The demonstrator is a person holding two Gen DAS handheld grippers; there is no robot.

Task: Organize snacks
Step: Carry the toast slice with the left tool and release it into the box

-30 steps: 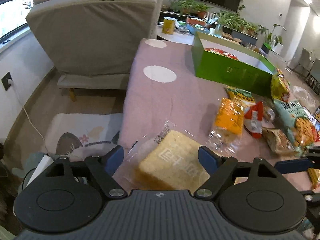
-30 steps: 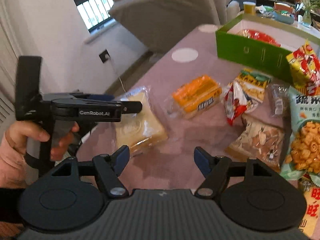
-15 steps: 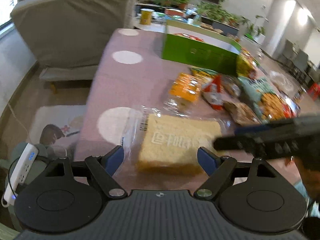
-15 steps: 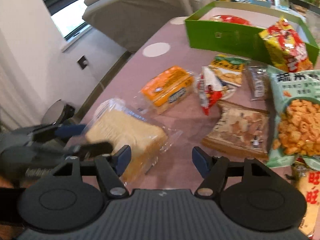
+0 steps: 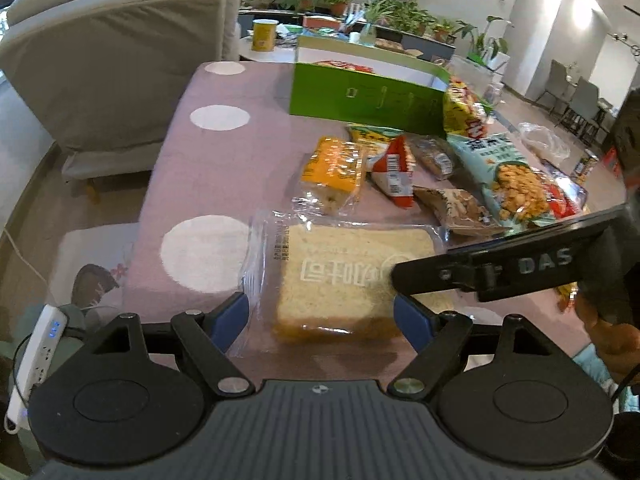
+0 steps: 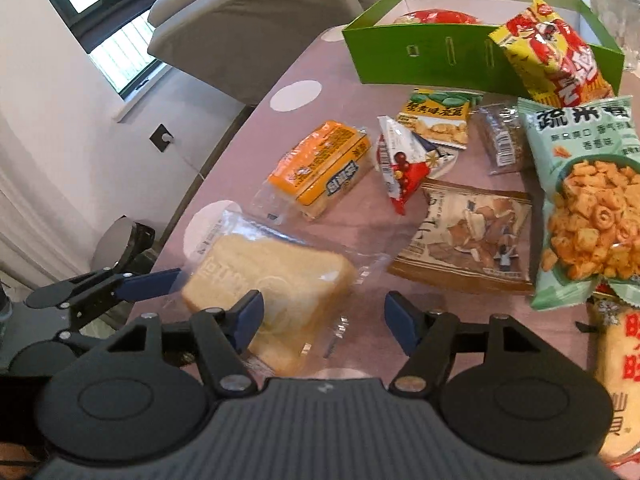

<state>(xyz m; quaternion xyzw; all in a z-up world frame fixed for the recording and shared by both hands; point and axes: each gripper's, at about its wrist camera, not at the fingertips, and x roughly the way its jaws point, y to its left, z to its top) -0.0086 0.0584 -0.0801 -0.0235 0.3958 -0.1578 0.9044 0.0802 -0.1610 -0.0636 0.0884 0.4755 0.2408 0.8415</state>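
Two spread grippers, left [image 5: 321, 316] straddling clear-wrapped square bread slice [image 5: 352, 276] at desk's [image 5: 224, 148] near left corner (right [image 6: 324, 316] alongside, gripping nothing).

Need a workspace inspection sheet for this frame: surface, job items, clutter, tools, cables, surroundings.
Surface: pink tablecloth with white dots.
Job's things: bagged bread slice at near edge; orange cake pack, nut bag, green puff bag loose; green box holds a red pack.
Clutter: yellow cup behind box.
Tools: left tool open, straddling bread; right tool open beside it.
Cables: power strip on floor; wall cord.
Surroundings: grey sofa, potted plants.
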